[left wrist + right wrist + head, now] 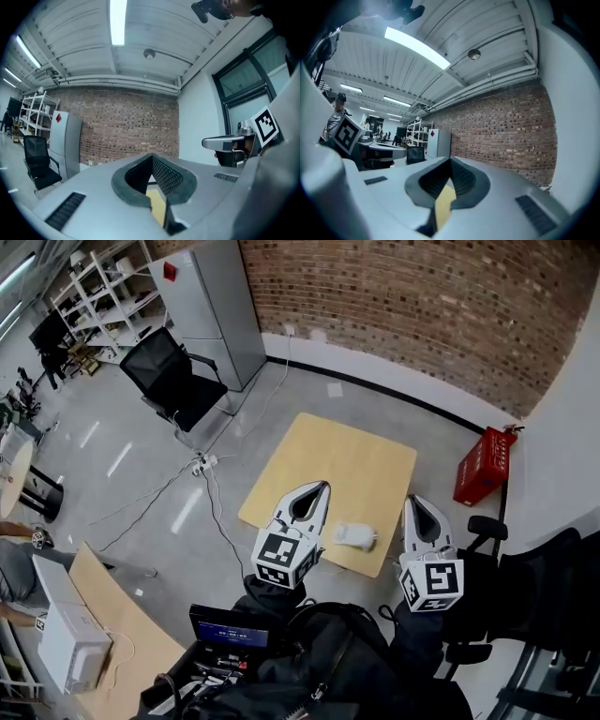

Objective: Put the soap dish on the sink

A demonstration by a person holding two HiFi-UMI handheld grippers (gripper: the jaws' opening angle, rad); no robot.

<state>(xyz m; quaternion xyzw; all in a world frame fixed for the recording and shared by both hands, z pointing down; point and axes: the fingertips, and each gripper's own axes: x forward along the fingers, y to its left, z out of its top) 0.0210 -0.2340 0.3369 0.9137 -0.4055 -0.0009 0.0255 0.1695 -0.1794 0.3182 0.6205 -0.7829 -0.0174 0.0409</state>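
Head view: left gripper (320,490) and right gripper (416,502) are closed, empty, above the tabletop (347,457). Grabbing the white dish (354,536) looks next: lower, open, squeeze it.

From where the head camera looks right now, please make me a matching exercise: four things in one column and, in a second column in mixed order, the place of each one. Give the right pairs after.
Things:
1. red crate
2. black office chair
3. small white object
4. grey cabinet

Places:
A. on the wooden table
B. against the brick wall
C. on the floor, right of the table
D. on the floor, next to the cabinet

Pairs: 1-C, 2-D, 3-A, 4-B.
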